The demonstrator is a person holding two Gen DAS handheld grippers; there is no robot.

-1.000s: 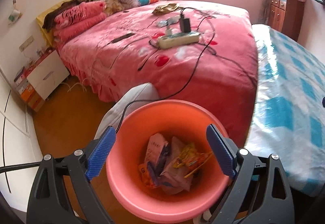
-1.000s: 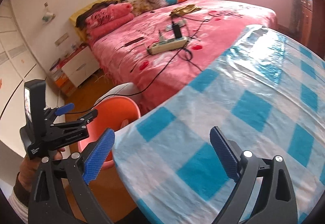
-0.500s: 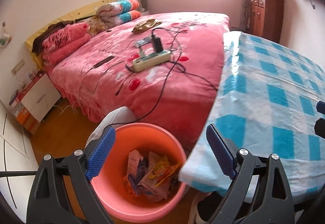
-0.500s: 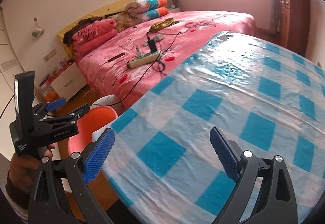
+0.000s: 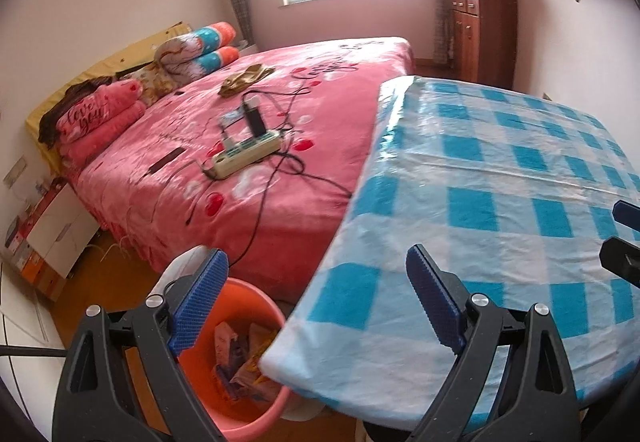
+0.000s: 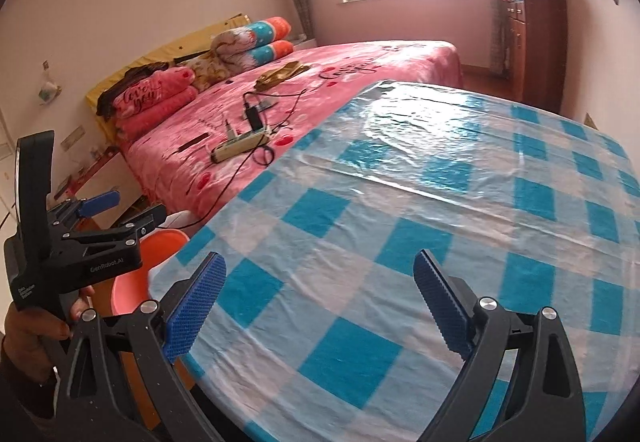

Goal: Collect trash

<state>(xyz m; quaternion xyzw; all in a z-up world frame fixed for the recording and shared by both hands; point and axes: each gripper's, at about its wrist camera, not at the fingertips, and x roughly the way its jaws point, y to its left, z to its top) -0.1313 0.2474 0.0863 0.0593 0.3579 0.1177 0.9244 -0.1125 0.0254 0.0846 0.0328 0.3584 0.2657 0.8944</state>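
Note:
An orange bucket (image 5: 246, 302) stands on the floor by the table corner, and the tablecloth's edge hides part of it. Crumpled snack wrappers (image 5: 240, 360) lie inside it. My left gripper (image 5: 316, 302) is open and empty, above the table edge with the bucket under its left finger. My right gripper (image 6: 318, 306) is open and empty over the blue-and-white checked tablecloth (image 6: 400, 209). In the right wrist view a hand (image 6: 28, 326) holds the left gripper (image 6: 128, 210) over the bucket (image 6: 132, 282). The right gripper (image 5: 622, 236) shows its tips at the left wrist view's right edge.
A bed with a pink cover (image 5: 328, 101) lies behind the table, with a power strip (image 5: 246, 153) and cables on it. A white object (image 5: 180, 266) sits behind the bucket. A bedside cabinet (image 5: 60, 234) stands at the left. A wooden dresser (image 5: 484, 37) carries folded blankets.
Both views have swung right and upward, away from the bucket. The bucket has slid to the lower left under the table edge, and the checked cloth fills more of each view. Both grippers stayed open.

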